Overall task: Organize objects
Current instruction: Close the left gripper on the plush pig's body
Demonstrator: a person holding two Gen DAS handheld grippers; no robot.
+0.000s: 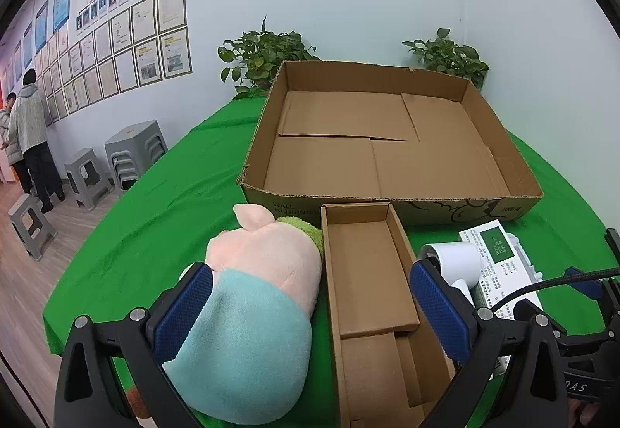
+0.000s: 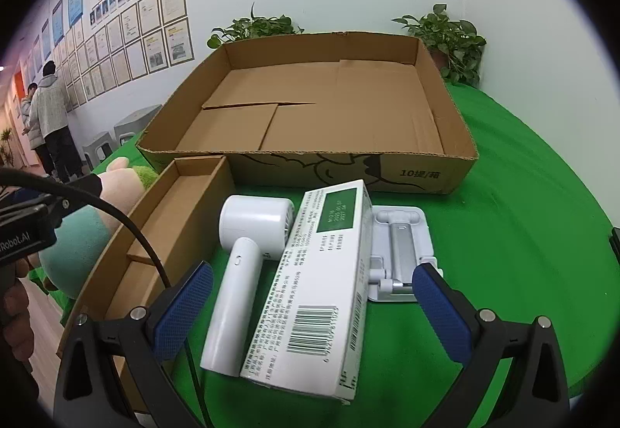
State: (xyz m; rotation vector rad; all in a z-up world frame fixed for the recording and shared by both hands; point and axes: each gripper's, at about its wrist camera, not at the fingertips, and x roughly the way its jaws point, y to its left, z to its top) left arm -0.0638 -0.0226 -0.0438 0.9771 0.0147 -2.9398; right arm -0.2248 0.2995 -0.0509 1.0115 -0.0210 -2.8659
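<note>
Nearest, the left gripper (image 1: pixel 310 308) spreads wide over the plush toy (image 1: pixel 252 311) and the narrow cardboard tray (image 1: pixel 368 273), clamping nothing. The right gripper (image 2: pixel 312 306) (equally agape) straddles the white boxed carton (image 2: pixel 321 288), the hair dryer (image 2: pixel 244 265) just left, the white stand (image 2: pixel 399 249) right. Beyond, toward the green table's (image 2: pixel 523 234) far edge, sits the large cardboard box (image 2: pixel 310 110)

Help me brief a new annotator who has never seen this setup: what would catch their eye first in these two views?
Probably the big open cardboard box sitting empty at the back of the bright green tablecloth. Next, the plush toy in pink and teal, lying left of the narrow cardboard tray, between the open left claw's pads. On the right, a white hair dryer, a white barcoded carton and a white stand lie before the open right claw.
</note>
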